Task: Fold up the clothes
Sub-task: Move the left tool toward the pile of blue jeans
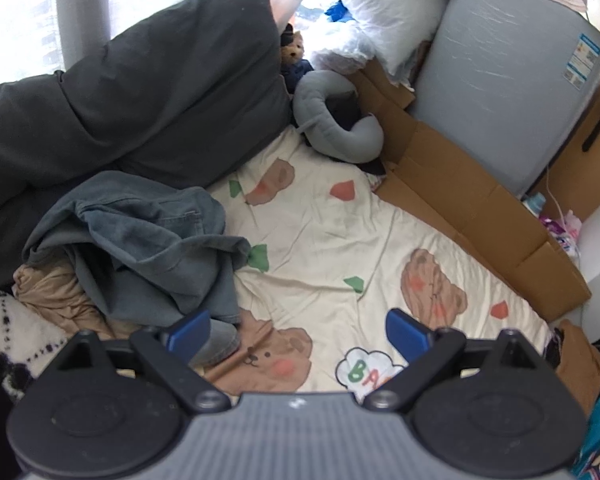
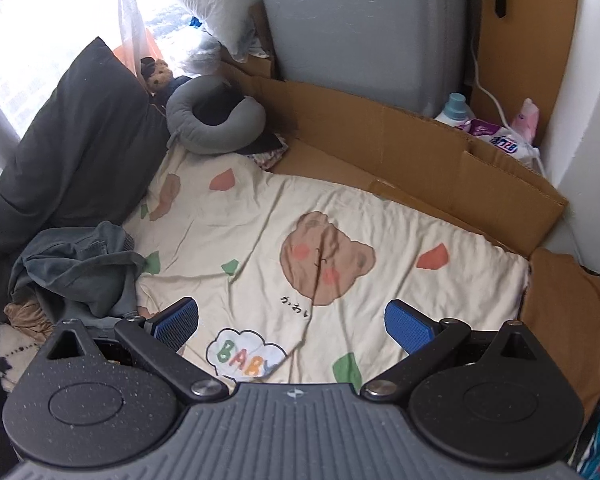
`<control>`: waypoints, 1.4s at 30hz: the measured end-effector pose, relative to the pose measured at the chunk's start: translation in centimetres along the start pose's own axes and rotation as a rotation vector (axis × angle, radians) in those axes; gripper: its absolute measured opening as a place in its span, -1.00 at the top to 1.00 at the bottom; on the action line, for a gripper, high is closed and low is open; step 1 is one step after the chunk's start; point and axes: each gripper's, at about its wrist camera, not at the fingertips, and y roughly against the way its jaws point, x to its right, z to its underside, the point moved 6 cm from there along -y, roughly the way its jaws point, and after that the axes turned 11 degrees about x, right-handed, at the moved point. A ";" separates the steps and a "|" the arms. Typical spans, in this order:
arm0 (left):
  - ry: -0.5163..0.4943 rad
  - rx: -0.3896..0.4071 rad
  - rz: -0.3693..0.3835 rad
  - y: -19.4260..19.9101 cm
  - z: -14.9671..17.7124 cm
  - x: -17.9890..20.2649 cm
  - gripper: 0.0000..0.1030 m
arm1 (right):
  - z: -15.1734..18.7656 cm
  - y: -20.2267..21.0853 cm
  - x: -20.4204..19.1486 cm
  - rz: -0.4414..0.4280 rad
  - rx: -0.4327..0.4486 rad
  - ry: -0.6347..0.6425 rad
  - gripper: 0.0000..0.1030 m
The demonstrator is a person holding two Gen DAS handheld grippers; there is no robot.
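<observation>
Nothing looked folded yet: the blue-grey garment (image 1: 140, 248) lay crumpled in a heap at the left edge of the bear-print sheet (image 1: 324, 248), on top of a tan cloth (image 1: 56, 300), so approx. all the work was left. Left gripper (image 1: 298, 334) and right gripper (image 2: 292, 326) both hovered over the sheet w/ jaws apart, holding nothing. I counted 1 blue-grey garment, 1 tan cloth, 2 grippers, and 1 grey neck pillow (image 2: 208, 128) at the sheet's far edge.
</observation>
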 end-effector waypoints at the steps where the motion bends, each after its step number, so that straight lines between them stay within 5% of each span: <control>1: 0.002 0.000 0.000 -0.2 0.0 -0.2 -0.86 | 0.0 -0.4 0.0 -0.004 -0.003 0.002 -0.99; 20: 0.074 0.042 -0.042 -5.0 -0.4 -4.8 -0.86 | -0.4 -6.0 -0.8 -0.113 -0.007 0.045 -0.99; 42: 0.191 0.118 -0.255 -11.8 3.3 -13.4 -0.72 | 0.6 -13.2 -3.1 -0.241 0.008 0.207 -0.96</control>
